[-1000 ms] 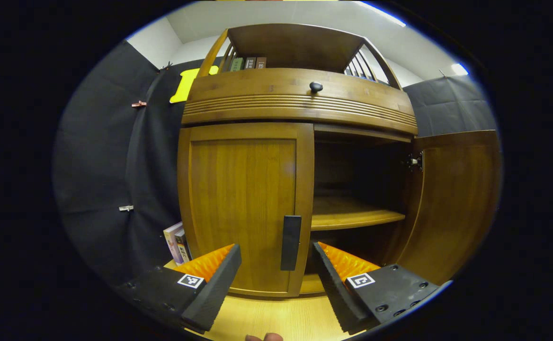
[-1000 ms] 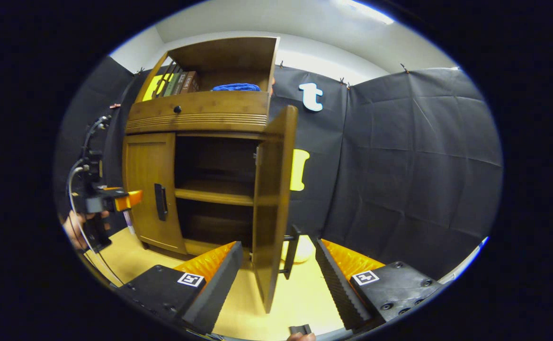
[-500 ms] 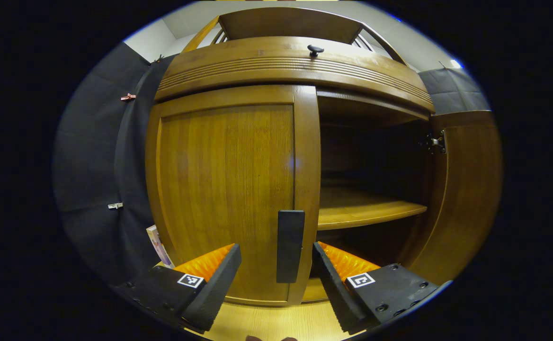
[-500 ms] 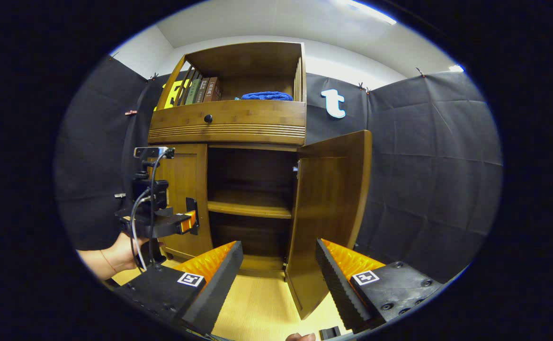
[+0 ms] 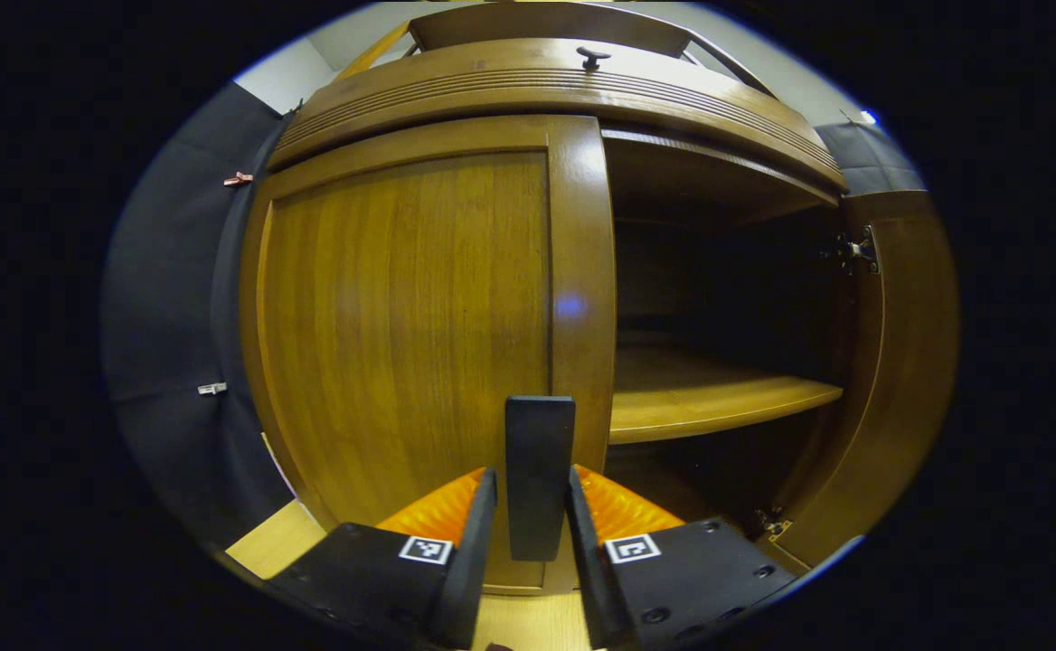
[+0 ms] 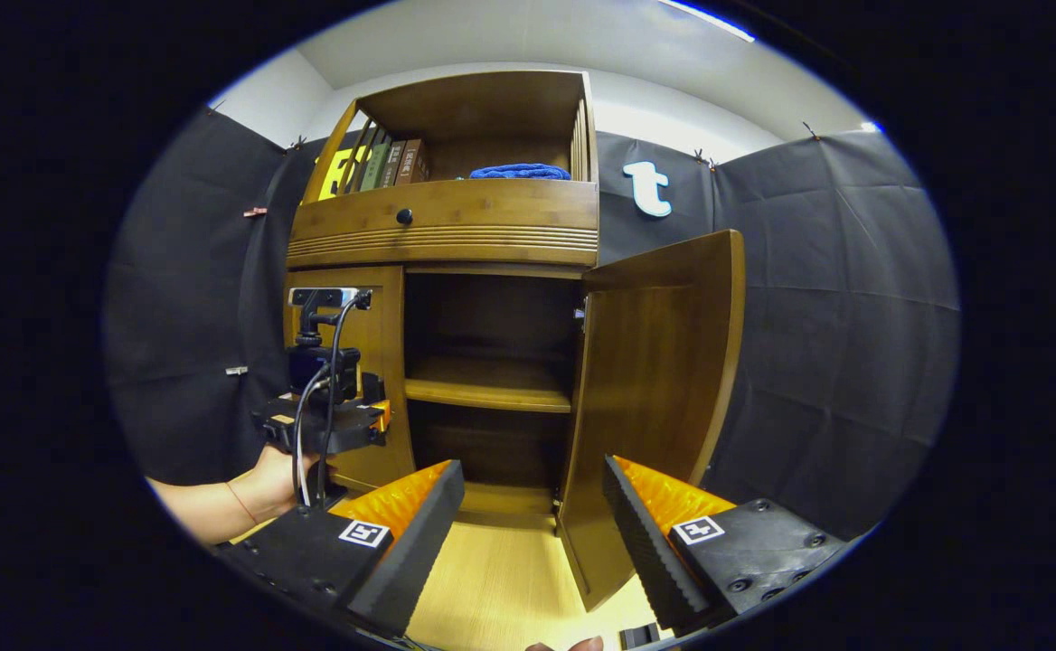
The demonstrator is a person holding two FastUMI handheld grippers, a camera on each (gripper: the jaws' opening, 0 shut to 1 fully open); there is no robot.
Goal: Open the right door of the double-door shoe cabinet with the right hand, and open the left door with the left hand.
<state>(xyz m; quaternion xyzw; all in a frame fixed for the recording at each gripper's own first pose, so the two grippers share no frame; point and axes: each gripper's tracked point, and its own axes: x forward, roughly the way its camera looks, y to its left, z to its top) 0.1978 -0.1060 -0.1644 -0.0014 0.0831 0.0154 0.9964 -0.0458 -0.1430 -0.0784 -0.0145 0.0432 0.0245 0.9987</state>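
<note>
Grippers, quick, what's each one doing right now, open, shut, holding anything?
Left gripper: fingers closed in on the black bar handle of the shut brown wooden left door.
Right gripper: open, holding nothing, back from the open right door.

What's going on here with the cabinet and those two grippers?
A person is opening a wooden shoe cabinet with a gripper in each hand. The right door already stands wide open, showing the shelf inside, and the right gripper hangs open in front of it, holding nothing. The left door is closed. The left gripper has its fingers close on either side of the black handle, seemingly gripping it to pull.
</note>
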